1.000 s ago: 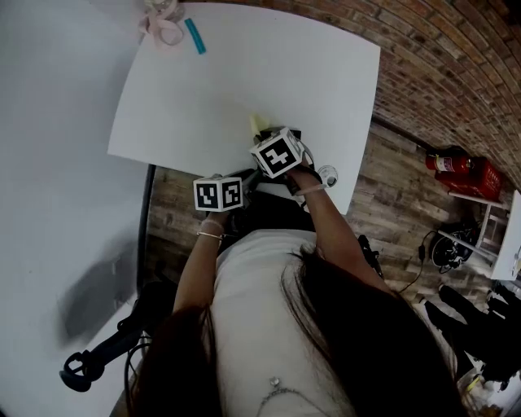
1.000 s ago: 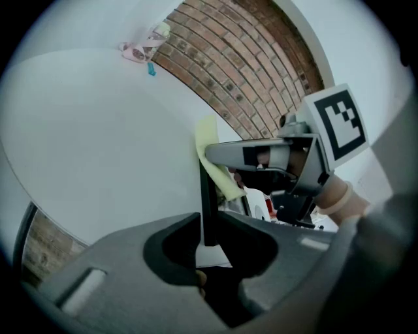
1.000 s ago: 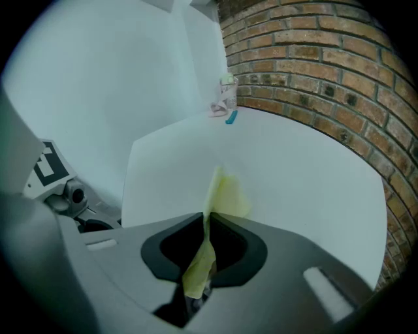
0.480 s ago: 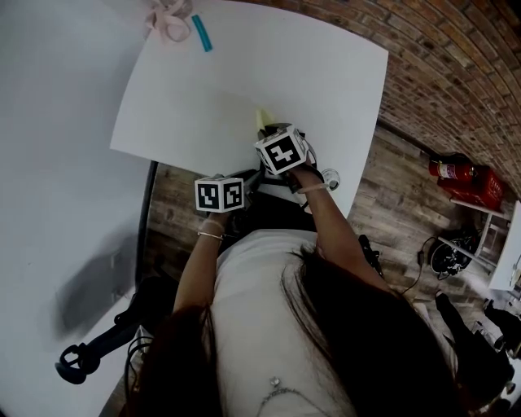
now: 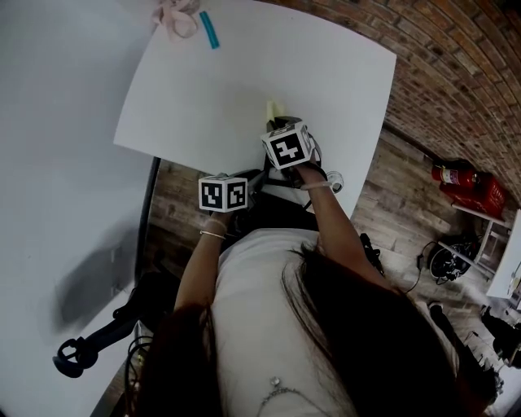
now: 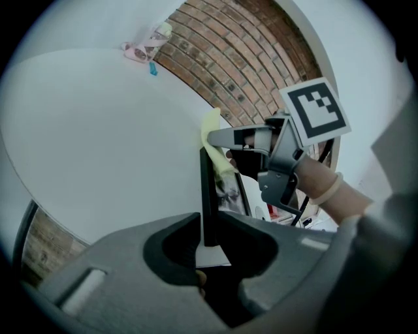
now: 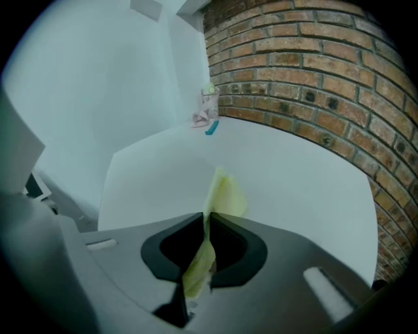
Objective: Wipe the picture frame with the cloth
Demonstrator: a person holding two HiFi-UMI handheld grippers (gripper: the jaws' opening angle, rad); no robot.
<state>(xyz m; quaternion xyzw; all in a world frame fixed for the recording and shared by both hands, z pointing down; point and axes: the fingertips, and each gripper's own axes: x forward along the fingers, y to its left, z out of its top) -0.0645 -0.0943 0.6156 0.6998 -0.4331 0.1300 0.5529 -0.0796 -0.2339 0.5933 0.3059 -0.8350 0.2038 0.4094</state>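
A: Two grippers: what is each holding?
B: Left gripper [image 6: 208,242] is clamping the stiff, likely fragile frame [image 6: 209,189] by its lower edge, upright near the table [image 6: 98,143] edge; right gripper [image 7: 204,225] is pinching the limp cloth [image 7: 226,192] against its top.

- The white table [image 5: 236,89] lies bare across its middle.
- A pink bundle [image 5: 175,15] and teal stick [image 5: 211,30] sit in the far corner.
- A brick wall [image 5: 456,65] runs behind the right edge.
- The picture frame [image 6: 208,189] stands upright at the near edge.
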